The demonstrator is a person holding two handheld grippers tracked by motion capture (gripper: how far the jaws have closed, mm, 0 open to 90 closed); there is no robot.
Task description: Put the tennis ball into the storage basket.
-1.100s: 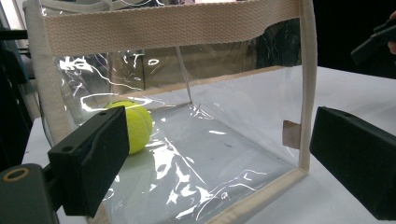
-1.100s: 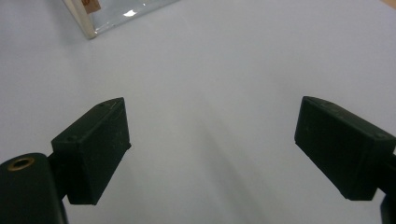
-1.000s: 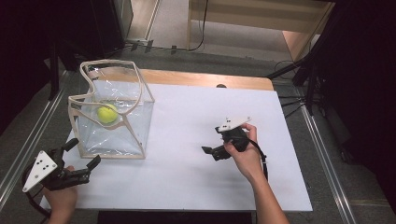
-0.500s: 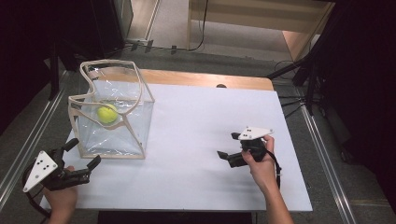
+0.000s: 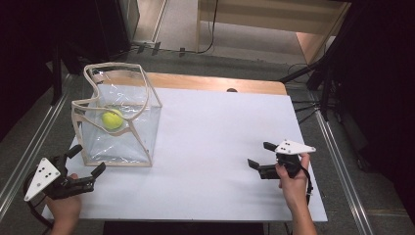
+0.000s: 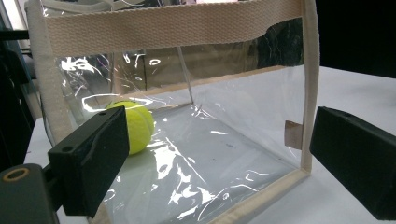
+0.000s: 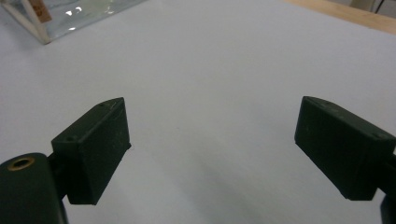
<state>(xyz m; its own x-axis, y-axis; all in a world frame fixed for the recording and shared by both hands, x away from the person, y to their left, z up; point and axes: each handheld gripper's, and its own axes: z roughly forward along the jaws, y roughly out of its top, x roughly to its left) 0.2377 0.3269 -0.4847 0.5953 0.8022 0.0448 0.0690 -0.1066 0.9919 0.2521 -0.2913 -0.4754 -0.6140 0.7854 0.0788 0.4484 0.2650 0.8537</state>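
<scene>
Yellow-green tennis ball point(image 5: 112, 119) sits on the floor of the clear plastic tote bag with cream webbing trim and handles point(image 5: 142, 142), toward its far-left corner; in the left gripper view the ball point(image 6: 135, 123) shows through the near wall. Bag stands upright and open-topped at the left of the white tabletop point(image 5: 215, 147), so the ball stays put. Left gripper point(image 5: 84, 166) is parked just off the bag's near corner, jaws spread, nothing between them; probably placed to steady the bag or take a handle. Right gripper point(image 5: 258, 155) is well apart near the right edge, jaws wide apart and empty over bare tabletop, clear of the work.
</scene>
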